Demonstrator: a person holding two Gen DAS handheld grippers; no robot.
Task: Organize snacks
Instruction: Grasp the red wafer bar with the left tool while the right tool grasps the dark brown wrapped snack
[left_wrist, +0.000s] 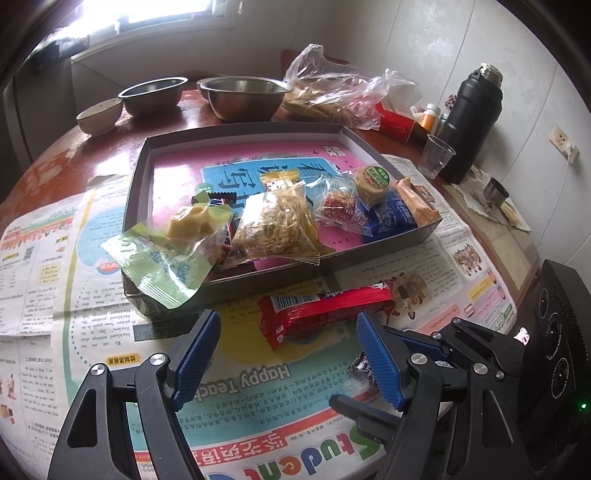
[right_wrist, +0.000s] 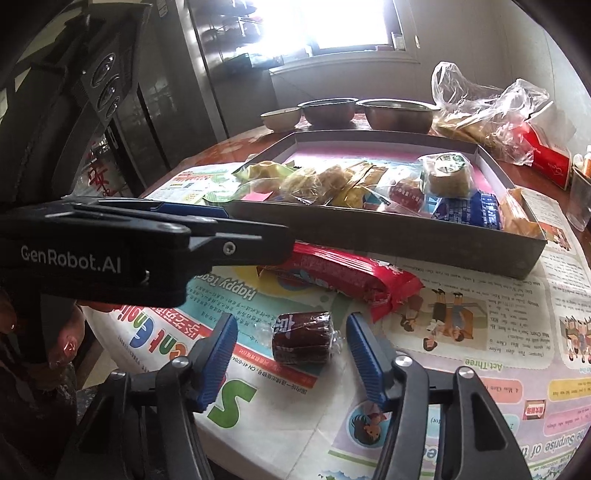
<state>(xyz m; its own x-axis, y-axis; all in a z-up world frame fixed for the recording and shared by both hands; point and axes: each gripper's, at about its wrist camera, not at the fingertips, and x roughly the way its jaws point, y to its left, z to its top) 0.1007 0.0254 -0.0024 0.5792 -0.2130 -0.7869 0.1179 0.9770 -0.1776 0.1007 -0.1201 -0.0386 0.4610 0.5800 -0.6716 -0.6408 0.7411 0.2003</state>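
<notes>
Snacks in crinkly wrappers fill the shallow grey cardboard tray (left_wrist: 402, 242); near it, right tongs (right_wrist: 291, 345) stand open around a small dark-red wrapped roll (right_wrist: 302, 341), left tongs (left_wrist: 286, 354) open before a long red packet (left_wrist: 325, 312), both still to be tidied.

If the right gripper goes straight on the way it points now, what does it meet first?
Most likely the small dark wrapped snack, lying on the newspaper between the open fingers of the right gripper; the pads do not touch it yet.
</notes>
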